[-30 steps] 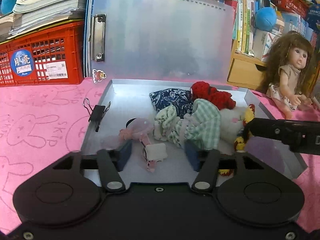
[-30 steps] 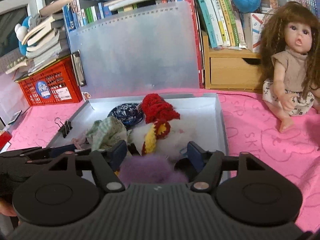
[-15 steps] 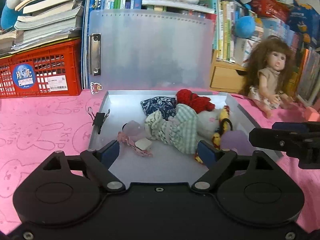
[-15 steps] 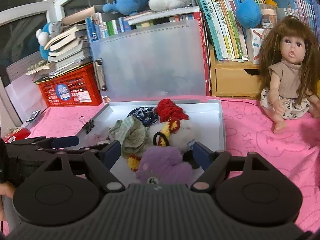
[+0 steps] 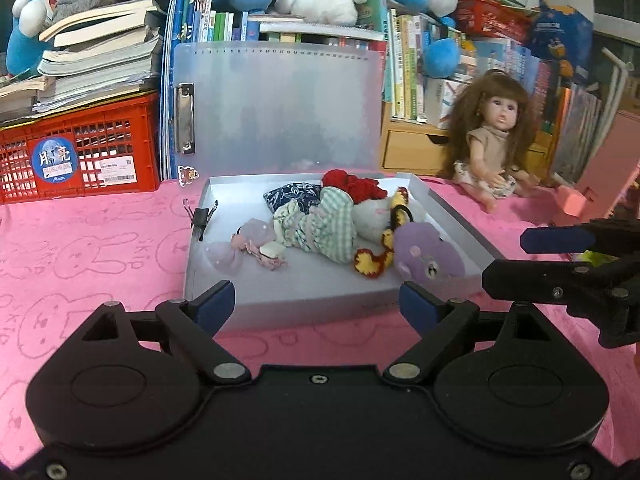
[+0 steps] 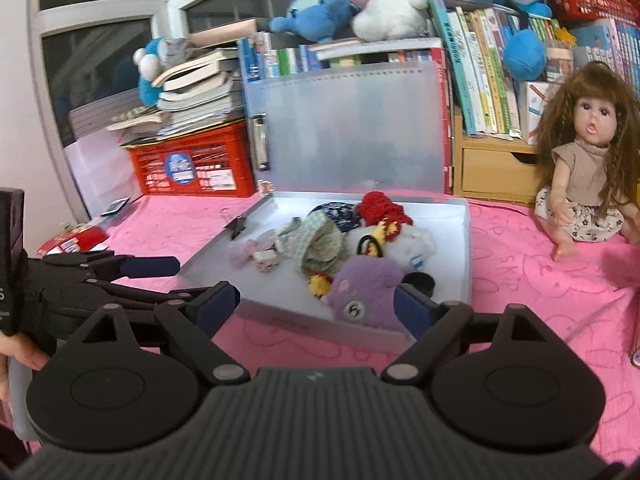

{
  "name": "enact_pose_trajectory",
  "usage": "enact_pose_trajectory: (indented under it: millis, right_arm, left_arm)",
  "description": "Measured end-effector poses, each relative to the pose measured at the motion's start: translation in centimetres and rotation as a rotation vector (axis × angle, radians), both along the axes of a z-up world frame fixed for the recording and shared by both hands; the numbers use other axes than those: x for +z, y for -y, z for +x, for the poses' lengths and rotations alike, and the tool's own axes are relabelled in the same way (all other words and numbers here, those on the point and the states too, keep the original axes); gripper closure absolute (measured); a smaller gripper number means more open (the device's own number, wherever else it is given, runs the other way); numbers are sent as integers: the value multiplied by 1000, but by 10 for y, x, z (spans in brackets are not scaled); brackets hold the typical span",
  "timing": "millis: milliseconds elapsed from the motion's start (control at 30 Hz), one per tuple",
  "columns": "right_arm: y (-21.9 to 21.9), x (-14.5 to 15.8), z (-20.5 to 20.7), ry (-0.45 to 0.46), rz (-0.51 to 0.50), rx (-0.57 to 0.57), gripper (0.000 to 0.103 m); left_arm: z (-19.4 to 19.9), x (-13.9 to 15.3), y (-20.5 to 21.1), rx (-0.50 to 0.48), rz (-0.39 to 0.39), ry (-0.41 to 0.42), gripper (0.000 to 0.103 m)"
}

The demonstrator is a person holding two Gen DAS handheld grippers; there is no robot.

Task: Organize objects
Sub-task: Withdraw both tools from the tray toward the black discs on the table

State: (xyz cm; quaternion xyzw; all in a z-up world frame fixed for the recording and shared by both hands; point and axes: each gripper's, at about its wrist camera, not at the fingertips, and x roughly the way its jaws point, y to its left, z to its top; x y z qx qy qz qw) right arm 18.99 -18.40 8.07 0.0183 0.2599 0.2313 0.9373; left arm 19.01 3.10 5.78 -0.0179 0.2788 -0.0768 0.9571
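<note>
Covering the table, pink cloth [image 5: 100, 248]; both hand-held grippers empty, jaws opening.

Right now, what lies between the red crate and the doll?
The open file box, its translucent lid upright, between red crate and doll; left wrist view.

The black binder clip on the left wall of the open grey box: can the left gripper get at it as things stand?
Probably yes. The black binder clip sits exposed on the open grey box wall, nothing over it. The left gripper, jaws opening and empty, hangs before the box; only bare pink cloth lies between.
</note>
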Motion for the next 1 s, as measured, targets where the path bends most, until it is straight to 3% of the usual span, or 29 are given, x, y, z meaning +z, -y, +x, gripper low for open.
enact_pose_trajectory:
  millis: [500,1000]
  right_arm:
    - [-8,-2,-57,51,-73,93,6]
    - [-19,-34,-85,-5,-136,140,4]
  left_arm:
    - [-71,-2,-19,7,10,25,11]
    - [-112,-22,-41,68,8,-8,11]
